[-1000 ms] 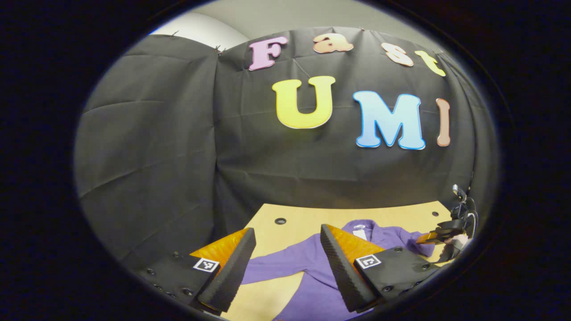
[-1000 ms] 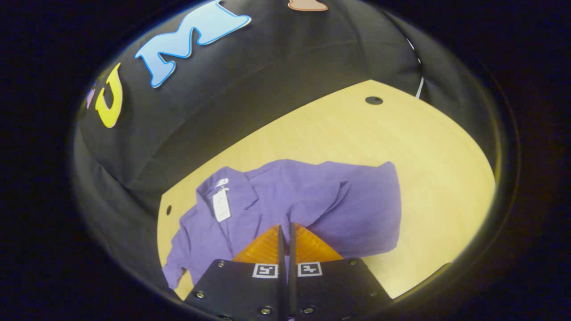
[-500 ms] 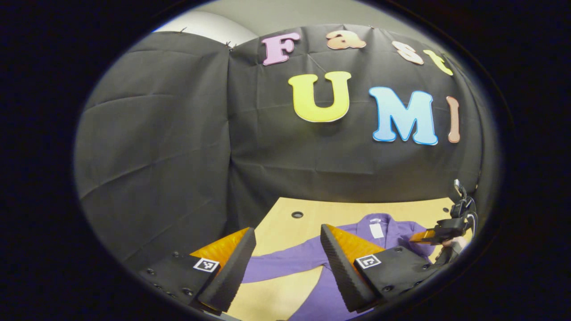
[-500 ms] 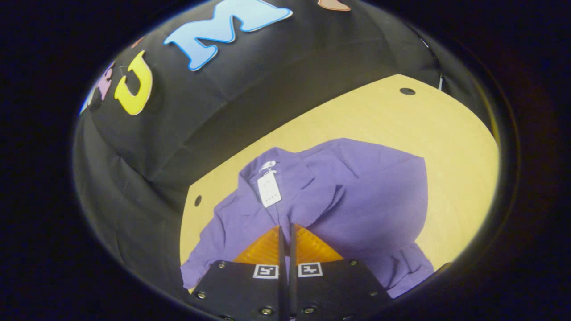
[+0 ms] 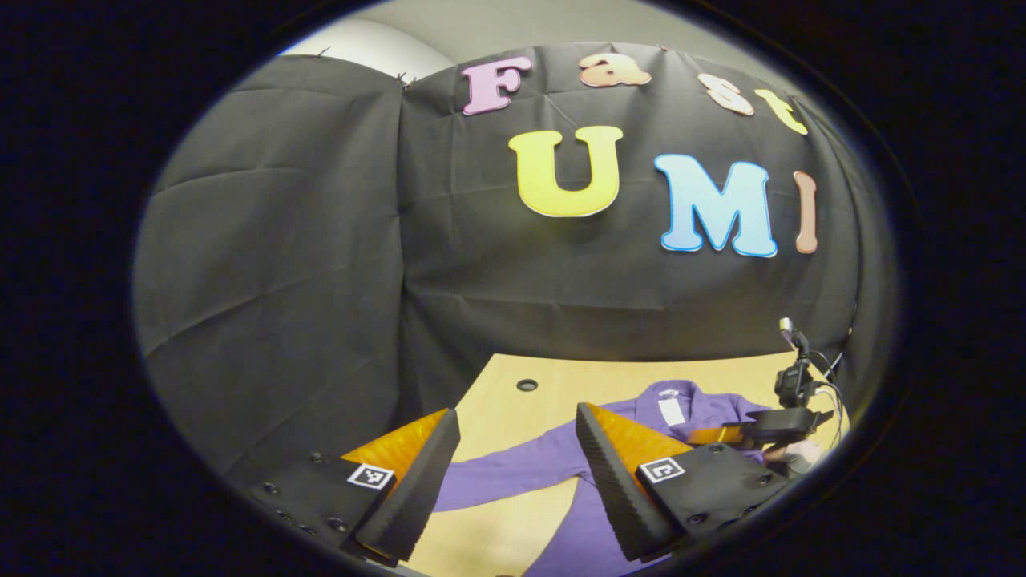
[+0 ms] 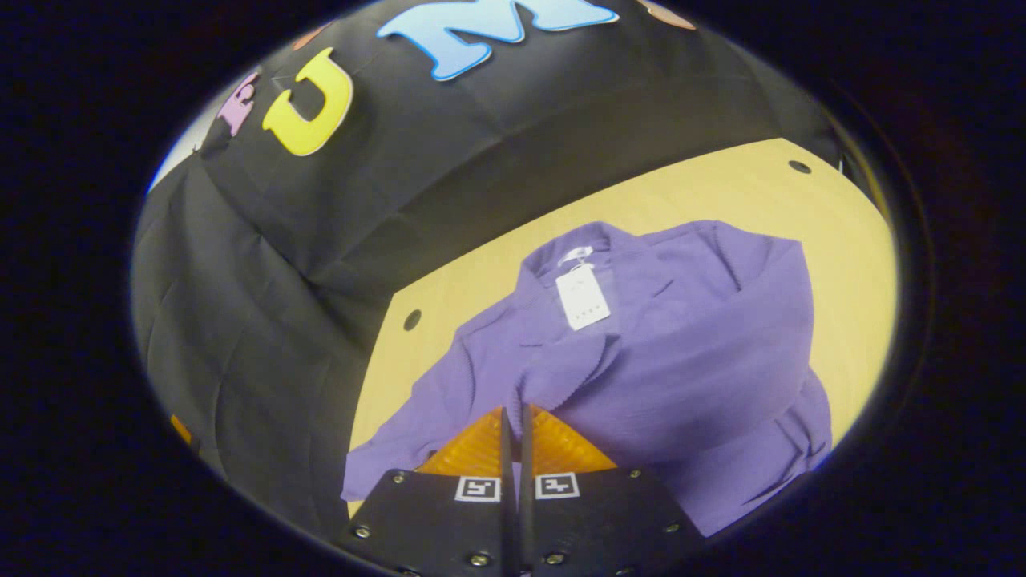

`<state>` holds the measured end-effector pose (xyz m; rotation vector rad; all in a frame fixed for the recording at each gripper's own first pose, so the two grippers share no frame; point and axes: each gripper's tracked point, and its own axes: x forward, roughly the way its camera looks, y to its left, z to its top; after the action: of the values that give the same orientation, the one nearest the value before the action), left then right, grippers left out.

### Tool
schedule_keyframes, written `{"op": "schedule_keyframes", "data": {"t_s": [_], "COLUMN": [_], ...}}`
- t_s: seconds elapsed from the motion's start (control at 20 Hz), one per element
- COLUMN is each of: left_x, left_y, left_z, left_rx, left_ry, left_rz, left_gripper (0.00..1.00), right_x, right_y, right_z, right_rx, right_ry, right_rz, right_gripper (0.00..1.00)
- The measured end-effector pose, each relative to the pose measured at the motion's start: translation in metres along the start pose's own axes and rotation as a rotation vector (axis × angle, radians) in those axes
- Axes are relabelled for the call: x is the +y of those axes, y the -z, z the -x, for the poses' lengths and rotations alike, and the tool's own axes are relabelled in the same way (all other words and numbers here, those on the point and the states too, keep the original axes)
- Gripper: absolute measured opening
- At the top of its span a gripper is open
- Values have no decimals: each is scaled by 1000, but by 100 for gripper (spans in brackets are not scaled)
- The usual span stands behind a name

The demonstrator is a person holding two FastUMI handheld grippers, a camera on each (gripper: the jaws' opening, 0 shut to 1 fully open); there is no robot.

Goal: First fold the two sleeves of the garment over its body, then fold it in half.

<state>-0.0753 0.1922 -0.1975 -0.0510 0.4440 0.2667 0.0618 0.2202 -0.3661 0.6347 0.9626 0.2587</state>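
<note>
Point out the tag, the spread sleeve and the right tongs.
tag (image 6: 583,296): right gripper view, card's middle
sleeve (image 6: 417,429): right gripper view, mid-length
right tongs (image 6: 515,417): right gripper view, between the tips

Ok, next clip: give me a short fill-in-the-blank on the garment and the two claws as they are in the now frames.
1. The garment on the table is ___ in colour.
2. The left claw has its fingers ___.
3. The right claw is shut on a ___ of the garment.
4. A ___ tag hangs at the collar.

Missing words: purple; open; sleeve; white
</note>
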Motion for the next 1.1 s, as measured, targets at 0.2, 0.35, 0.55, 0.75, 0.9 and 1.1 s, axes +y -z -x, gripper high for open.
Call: {"op": "schedule_keyframes", "data": {"t_s": [0.2,0.35,0.55,0.75,0.9,1.1], "left_x": [21,41,67,80,81,76], "left_y": [3,11,25,32,37,40], "left_z": [9,20,38,53,56,52], "left_rx": [10,24,42,56,61,67], "left_ry": [-33,-76,-153,-211,-226,-222], "left_rz": [-4,6,35,54,63,77], "left_gripper": [98,98,95,98,98,98], "right_x": [21,33,54,53,46,43], "right_y": [22,38,61,71,80,78], "right_z": [-18,-32,-44,-51,-57,-56], "right_rx": [47,80,131,153,173,179], "right_ry": [-32,-51,-93,-78,-66,-66], "right_rz": [-8,-1,54,111,124,138], "right_gripper": [1,1,1,3,3,27]}}
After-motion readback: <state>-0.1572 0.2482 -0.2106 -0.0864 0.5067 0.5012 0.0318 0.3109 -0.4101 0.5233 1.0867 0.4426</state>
